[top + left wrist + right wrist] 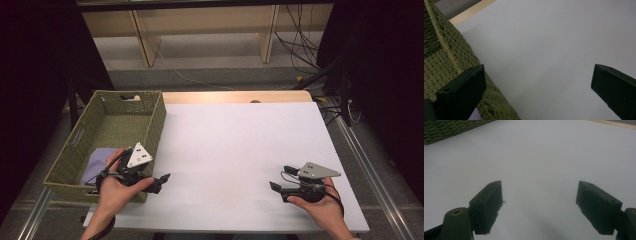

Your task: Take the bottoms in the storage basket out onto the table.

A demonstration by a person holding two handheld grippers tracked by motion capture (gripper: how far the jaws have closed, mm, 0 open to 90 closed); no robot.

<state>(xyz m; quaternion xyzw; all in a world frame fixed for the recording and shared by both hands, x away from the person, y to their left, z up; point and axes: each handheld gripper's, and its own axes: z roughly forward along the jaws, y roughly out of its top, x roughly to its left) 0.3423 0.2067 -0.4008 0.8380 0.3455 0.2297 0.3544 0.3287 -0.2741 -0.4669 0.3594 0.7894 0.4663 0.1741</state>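
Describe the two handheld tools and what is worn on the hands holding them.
Both tools are black, each with two blocky black jaws. The left tool and the right tool each carry a light grey three-cornered plate dotted with small dark marks. A thin black cable loops from each body. Both hands are bare; a black strap or cable circles the left wrist, and no sleeves show.

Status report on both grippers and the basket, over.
Left gripper and right gripper open, empty. Lilac folded cloth lies in olive woven basket. White tabletop unobstructed.
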